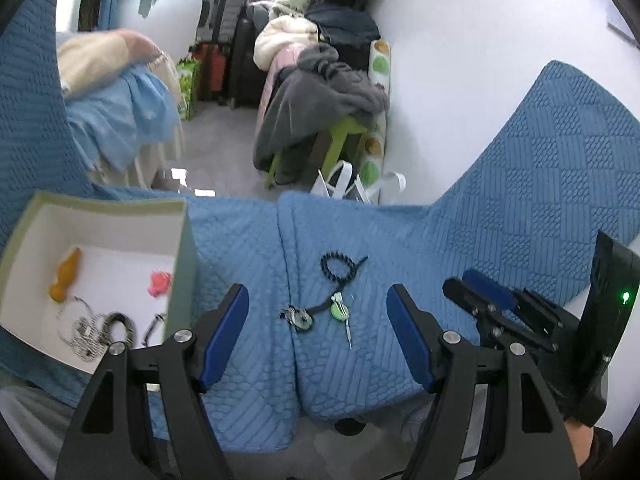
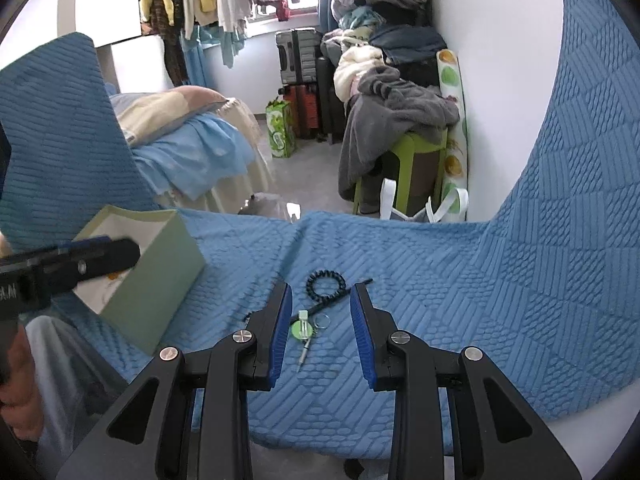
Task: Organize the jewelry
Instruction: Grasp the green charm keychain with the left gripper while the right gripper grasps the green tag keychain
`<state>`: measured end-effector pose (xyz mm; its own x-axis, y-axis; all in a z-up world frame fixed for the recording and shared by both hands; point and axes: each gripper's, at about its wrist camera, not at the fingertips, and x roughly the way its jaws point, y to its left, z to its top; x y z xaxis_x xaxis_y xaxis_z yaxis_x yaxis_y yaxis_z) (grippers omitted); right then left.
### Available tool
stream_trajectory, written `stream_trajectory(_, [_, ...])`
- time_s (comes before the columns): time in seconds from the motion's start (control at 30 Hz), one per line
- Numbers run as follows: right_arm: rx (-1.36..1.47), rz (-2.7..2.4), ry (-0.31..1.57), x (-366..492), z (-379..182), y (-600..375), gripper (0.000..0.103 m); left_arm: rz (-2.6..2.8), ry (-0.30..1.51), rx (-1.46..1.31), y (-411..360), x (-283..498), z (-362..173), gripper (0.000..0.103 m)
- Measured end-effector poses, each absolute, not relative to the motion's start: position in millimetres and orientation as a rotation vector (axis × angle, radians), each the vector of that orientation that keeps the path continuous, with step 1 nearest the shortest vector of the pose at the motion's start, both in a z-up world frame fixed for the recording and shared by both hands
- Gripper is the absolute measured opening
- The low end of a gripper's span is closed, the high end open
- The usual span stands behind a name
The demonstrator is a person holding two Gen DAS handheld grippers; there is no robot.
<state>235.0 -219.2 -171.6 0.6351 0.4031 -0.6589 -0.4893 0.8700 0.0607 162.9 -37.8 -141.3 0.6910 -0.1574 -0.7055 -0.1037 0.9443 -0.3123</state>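
Clearly the sorting is half done: several pieces already lie in the pale green box (image 1: 182,264), while a black bead bracelet (image 2: 325,285), a green round pendant (image 2: 303,328) and a small metal charm (image 1: 299,317) wait on the blue quilted cover (image 1: 500,216). Both the left gripper (image 1: 318,334), spread wide, and the right gripper (image 2: 320,332), parted narrowly, hold nothing. I judge the next move calls for lowering the right one around the pendant; no readable writing shows.
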Motion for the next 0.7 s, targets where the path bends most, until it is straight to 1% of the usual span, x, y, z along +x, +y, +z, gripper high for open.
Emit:
stream_trajectory(0.07, [-0.108,0.519,0.738,243.6,-179.2,-221.4,0.028,-0.045,0.836,-0.361,-39.4,166.6,-151.9,0.070])
stream_trajectory(0.17, [-0.087,0.537,0.781,257.6,-193.9,-221.3,0.028,-0.062,0.884,-0.401,-40.5,175.9,-173.3,0.064])
stream_trajectory(0.23, [-0.081,0.550,0.809,265.3,-202.5,-221.5,0.028,-0.069,0.917,-0.414,-42.2,181.8,-186.6,0.058])
stream_trajectory(0.3, [-0.082,0.558,0.838,273.1,-212.4,-222.0,0.028,-0.068,0.940,-0.403,-45.8,186.9,-196.5,0.055])
stream_trajectory(0.4, [-0.058,0.594,0.884,283.6,-225.8,-222.6,0.028,-0.068,0.975,-0.375,-52.9,195.1,-209.6,0.047])
stream_trajectory(0.53, [-0.054,0.648,0.967,297.7,-245.7,-214.3,0.028,-0.064,0.995,-0.336,-57.0,204.6,-225.6,0.046])
stream_trajectory(0.57, [-0.053,0.668,0.982,299.9,-249.7,-211.0,0.028,-0.056,1.008,-0.329,-57.4,207.8,-231.0,0.045])
stream_trajectory(0.63, [-0.063,0.692,1.003,301.8,-257.0,-204.1,0.028,-0.051,1.035,-0.333,-56.4,212.0,-242.4,0.038])
stream_trajectory(0.7, [-0.107,0.710,1.030,305.2,-265.9,-193.1,0.028,-0.044,1.059,-0.345,-54.0,216.3,-253.1,0.036])
